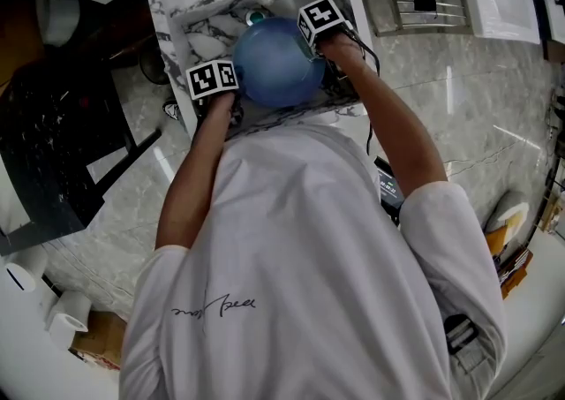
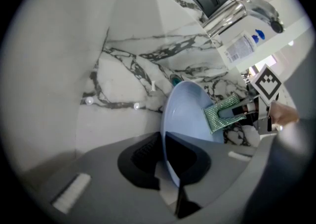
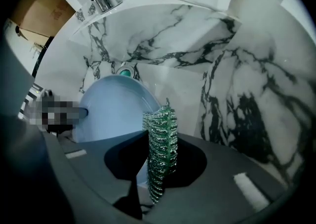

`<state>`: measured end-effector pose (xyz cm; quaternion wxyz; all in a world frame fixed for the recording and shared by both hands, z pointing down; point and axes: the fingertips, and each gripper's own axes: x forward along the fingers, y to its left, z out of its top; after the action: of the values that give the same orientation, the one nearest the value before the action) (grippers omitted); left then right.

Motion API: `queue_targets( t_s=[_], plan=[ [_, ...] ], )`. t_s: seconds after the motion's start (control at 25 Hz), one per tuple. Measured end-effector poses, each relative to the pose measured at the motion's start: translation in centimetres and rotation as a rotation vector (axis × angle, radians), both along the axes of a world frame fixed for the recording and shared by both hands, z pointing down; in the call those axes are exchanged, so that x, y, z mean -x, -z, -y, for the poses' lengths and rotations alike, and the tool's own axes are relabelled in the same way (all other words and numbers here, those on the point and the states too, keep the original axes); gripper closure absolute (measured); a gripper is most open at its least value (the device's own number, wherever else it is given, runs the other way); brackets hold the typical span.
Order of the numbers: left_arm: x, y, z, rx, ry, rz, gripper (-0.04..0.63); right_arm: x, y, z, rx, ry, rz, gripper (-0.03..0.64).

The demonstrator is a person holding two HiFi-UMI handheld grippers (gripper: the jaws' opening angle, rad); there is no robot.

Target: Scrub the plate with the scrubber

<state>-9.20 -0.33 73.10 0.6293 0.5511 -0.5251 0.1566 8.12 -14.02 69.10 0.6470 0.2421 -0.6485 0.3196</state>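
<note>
Marble-veined sink (black on white): left gripper pinches the blue plate, right gripper the green scrubber.

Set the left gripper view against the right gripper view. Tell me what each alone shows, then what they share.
Left only: the left gripper, its tongs shut on the plate's rim, and the marker cube on the right gripper. Right only: the right gripper's tongs shut on the scrubber, seen edge-on, and a cardboard box. Both: the blue plate, the green scrubber and the marbled sink wall.
</note>
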Motion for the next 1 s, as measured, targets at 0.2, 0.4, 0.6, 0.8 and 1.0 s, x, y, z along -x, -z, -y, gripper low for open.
queue_targets(
  t_s=[0.2, 0.4, 0.6, 0.8, 1.0],
  plan=[
    [0.0, 0.0, 0.1, -0.005, -0.005, 0.006, 0.523, 0.1, 0.7, 0.2, -0.067, 0.095, -0.052, 0.548],
    [0.2, 0.0, -0.1, 0.002, 0.013, 0.014, 0.525, 0.2, 1.5, -0.1, -0.07, 0.121, -0.034, 0.549],
    [0.5, 0.0, 0.0, 0.0, 0.033, 0.025, 0.525, 1.6, 2.6, -1.2, -0.052, 0.132, 0.047, 0.549],
    [0.9, 0.1, 0.0, -0.001, 0.05, 0.033, 0.525, 4.6, 3.2, -3.3, 0.02, 0.061, 0.207, 0.548],
    [0.9, 0.1, 0.0, -0.003, 0.048, 0.04, 0.525, 6.8, 3.2, -5.7, 0.158, -0.064, 0.34, 0.548]
  ],
)
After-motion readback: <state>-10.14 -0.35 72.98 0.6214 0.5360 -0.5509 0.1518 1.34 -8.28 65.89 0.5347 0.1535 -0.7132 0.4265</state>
